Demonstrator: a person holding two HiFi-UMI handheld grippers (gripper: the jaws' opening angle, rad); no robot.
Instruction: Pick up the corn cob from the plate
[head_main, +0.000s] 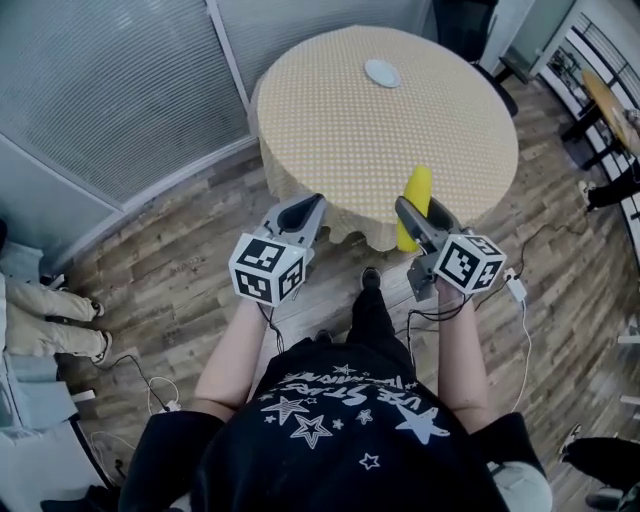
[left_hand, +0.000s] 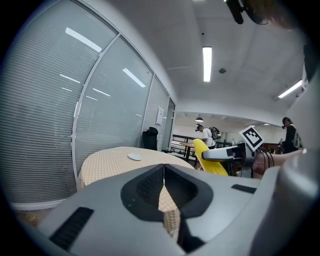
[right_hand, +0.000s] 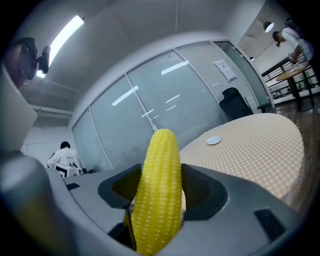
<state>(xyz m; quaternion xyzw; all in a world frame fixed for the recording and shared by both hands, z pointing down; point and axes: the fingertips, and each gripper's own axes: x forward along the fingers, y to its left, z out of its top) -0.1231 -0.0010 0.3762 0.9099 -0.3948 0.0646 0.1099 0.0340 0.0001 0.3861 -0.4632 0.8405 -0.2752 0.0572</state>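
A yellow corn cob stands upright between the jaws of my right gripper, which is shut on it, held in the air at the near edge of the round table. From the left gripper view the corn cob shows off to the right. A small white plate lies bare on the far side of the table. My left gripper is shut with nothing in it, held level beside the right one.
The table wears a dotted tan cloth. A glass wall with blinds runs along the left. A black chair stands behind the table. More tables and people are further back. Cables trail on the wooden floor.
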